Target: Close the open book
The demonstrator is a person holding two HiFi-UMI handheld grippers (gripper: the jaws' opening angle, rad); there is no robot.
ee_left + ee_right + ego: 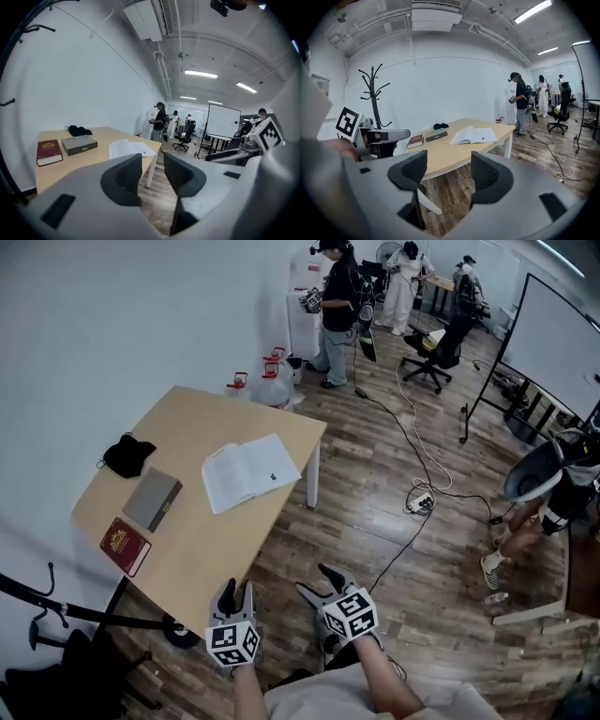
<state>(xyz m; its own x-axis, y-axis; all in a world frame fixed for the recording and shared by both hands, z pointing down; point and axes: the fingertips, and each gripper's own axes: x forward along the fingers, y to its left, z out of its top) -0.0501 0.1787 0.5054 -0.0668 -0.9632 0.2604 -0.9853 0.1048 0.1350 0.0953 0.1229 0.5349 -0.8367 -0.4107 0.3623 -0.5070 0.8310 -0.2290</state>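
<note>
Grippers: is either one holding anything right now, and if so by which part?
Nothing is held. The left gripper and right gripper both have jaws apart and empty, well away from the open book, which lies untouched on the table.

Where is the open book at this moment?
In the head view, the open book lies flat on the wooden table near its right edge, just right of the grey box and apart from it.
</note>
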